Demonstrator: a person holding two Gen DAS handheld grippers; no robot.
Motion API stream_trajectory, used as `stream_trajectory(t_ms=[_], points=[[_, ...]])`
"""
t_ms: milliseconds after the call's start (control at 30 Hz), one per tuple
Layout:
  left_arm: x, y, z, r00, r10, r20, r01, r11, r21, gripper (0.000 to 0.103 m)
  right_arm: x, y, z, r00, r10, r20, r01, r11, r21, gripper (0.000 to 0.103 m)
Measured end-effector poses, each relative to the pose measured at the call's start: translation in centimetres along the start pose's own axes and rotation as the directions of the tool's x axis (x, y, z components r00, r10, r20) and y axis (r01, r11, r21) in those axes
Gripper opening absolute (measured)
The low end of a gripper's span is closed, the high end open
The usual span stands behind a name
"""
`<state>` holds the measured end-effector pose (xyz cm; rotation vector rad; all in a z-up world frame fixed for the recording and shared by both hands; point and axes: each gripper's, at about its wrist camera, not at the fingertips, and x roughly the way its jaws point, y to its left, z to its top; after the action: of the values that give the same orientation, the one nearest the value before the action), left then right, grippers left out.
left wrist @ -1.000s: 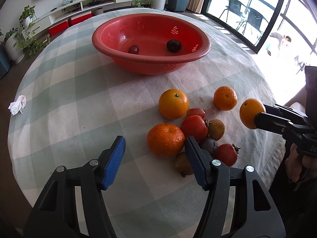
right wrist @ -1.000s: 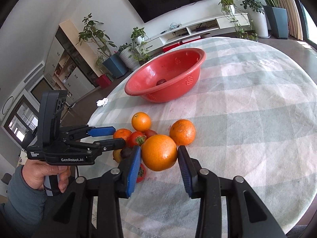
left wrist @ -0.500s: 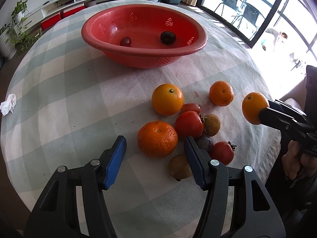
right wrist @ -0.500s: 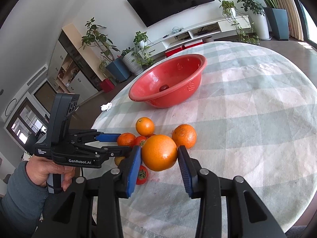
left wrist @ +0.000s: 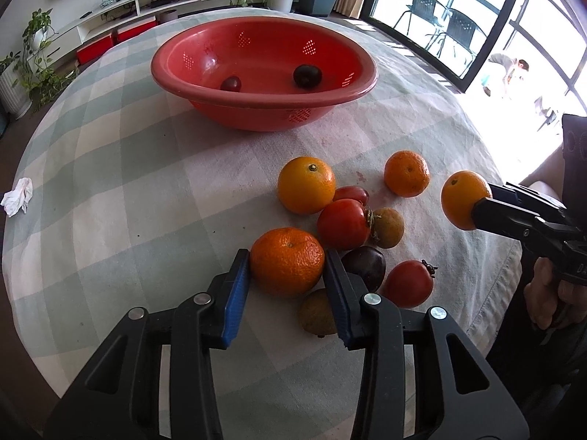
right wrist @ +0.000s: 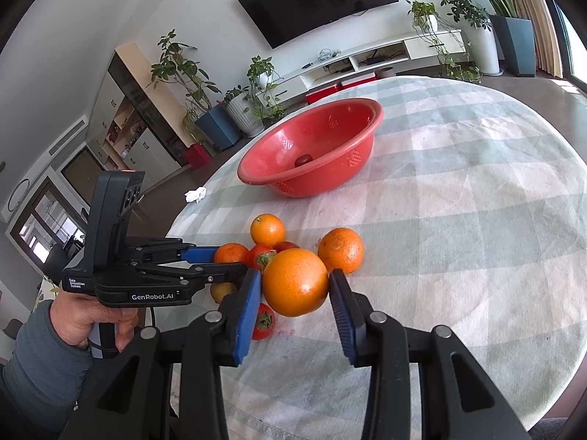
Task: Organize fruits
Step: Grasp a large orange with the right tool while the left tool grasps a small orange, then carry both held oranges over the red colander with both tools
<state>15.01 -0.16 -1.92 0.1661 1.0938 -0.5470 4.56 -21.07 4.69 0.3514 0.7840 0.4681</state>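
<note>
1. The left gripper (left wrist: pixel 287 267) has its blue pads against both sides of a tangerine (left wrist: pixel 287 261) resting on the table (left wrist: pixel 128 168), at the near edge of the fruit pile.
2. The right gripper (right wrist: pixel 295 286) clamps an orange (right wrist: pixel 295 282), held clear above the cloth.
3. The bowl (left wrist: pixel 264 99) sits toward the far edge, well apart from the pile.
4. Both fruits look firm, round and fairly light; the peel is likely slick, so grip across the widest part and squeeze gently, since the tangerine probably bruises.
</note>
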Motion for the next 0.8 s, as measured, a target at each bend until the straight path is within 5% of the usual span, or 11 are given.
stream_trajectory(t_ms=[333, 800], points=[[-3.2, 0.9, 0.0, 0.995, -0.016, 0.1, 0.02, 0.999, -0.032, 0.037, -0.1, -0.3, 0.0, 1.0, -0.013, 0.017, 0.013, 1.0, 0.016, 0.041], [-7.5, 1.8, 4.3, 0.971, -0.024, 0.24, 0.031, 0.999, -0.026, 0.037, -1.6, -0.6, 0.9, 0.995, -0.062, 0.073, 0.059, 0.997, 0.047, 0.041]])
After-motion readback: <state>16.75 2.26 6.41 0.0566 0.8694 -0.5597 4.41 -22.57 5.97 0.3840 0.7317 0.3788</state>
